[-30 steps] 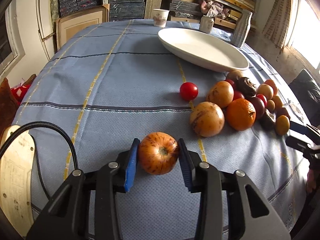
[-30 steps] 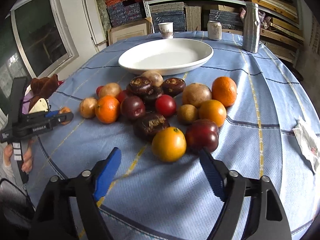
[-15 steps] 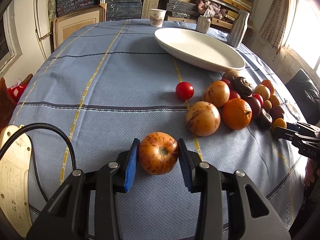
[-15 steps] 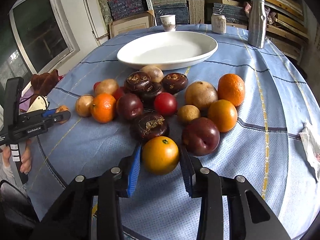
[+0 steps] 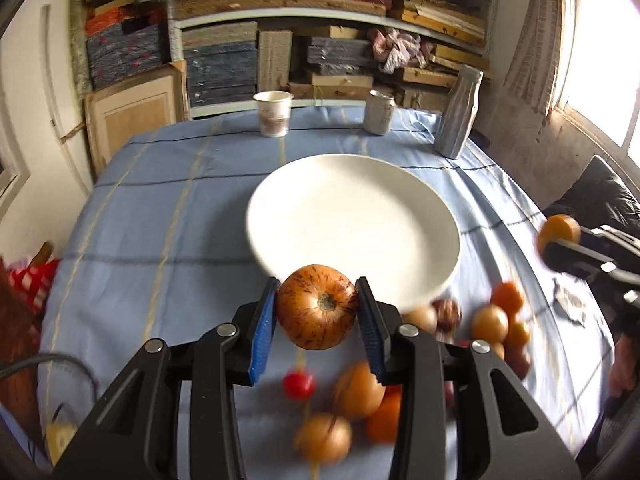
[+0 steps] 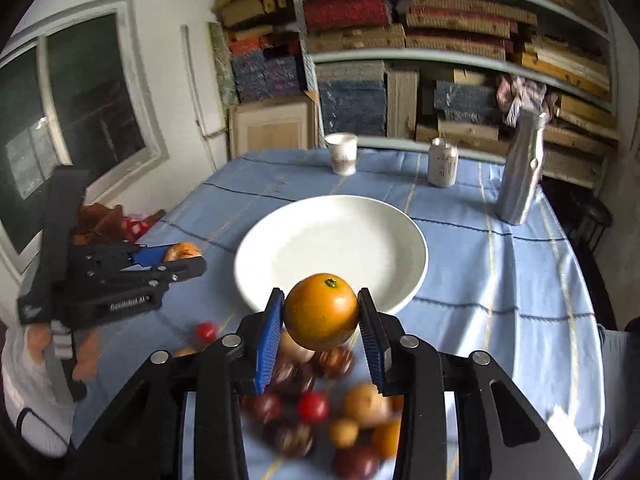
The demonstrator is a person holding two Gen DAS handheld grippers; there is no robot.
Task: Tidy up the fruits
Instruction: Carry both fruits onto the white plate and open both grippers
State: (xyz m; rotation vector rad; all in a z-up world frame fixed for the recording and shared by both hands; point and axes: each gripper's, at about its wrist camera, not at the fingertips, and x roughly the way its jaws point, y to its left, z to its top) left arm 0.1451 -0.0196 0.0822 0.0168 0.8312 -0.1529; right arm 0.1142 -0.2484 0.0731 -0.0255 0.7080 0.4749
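My left gripper is shut on a streaked orange-red apple, held in the air just before the near rim of the big white plate. My right gripper is shut on a smooth orange fruit, also lifted, in front of the same white plate. Each gripper shows in the other's view: the right one at the right edge, the left one at the left. The pile of loose fruit lies blurred on the blue cloth below.
A paper cup, a can and a grey bottle stand along the table's far edge, with stacked shelves behind. A crumpled white wrapper lies at the right. A person's hand holds the left tool.
The right gripper closed on the orange fruit and lifted it off the pile. Both grippers rose with their fruit and moved toward the white plate.
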